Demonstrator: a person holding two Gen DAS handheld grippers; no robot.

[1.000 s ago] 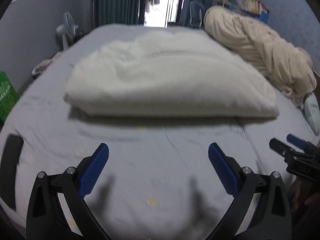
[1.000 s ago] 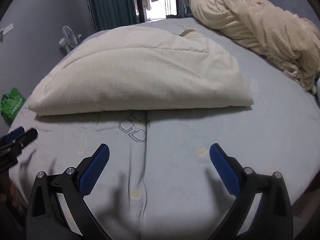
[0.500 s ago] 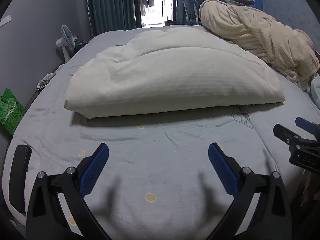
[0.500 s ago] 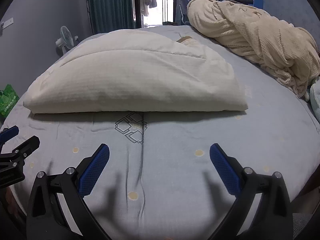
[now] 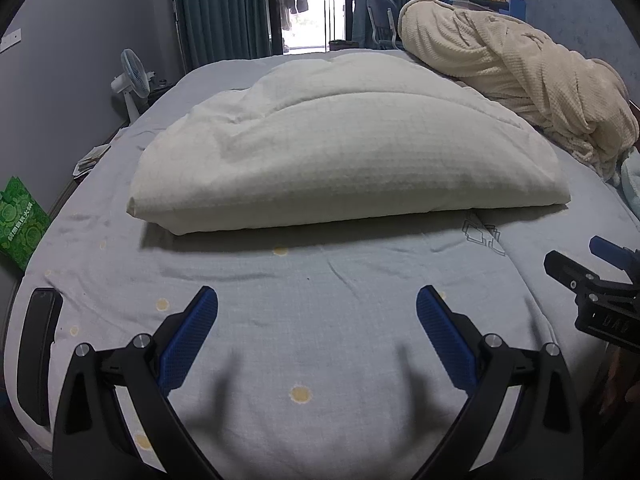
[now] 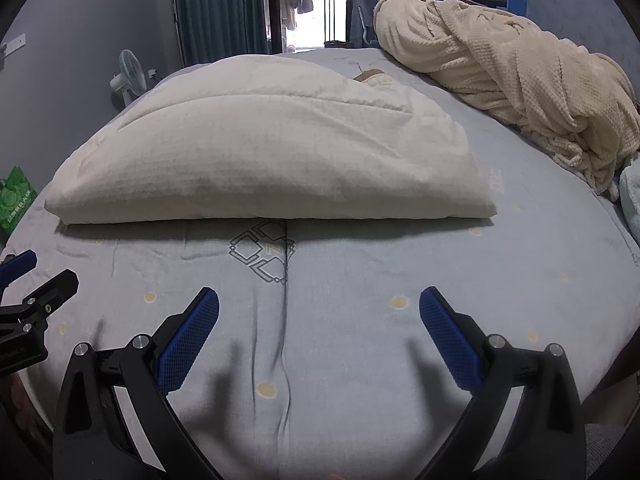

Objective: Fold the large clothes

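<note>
A large cream-white padded garment [image 5: 344, 152] lies folded into a thick flat bundle across the middle of the grey-blue bed [image 5: 320, 344]; it also shows in the right wrist view [image 6: 272, 156]. My left gripper [image 5: 317, 312] is open and empty, held above the bare sheet short of the bundle's near edge. My right gripper [image 6: 319, 312] is open and empty too, also short of that edge. Each gripper shows at the side of the other's view, the right one [image 5: 592, 280] and the left one [image 6: 36, 292].
A crumpled cream fleece blanket [image 5: 520, 80] lies along the bed's far right side. A black phone-like object [image 5: 38, 356] lies at the near left corner. A fan [image 5: 132, 80] and a green bag [image 5: 20, 220] stand left of the bed.
Both grippers have drawn back a little from the bundle and risen, so more of the room shows. The bundle has not moved. Both stay open.
</note>
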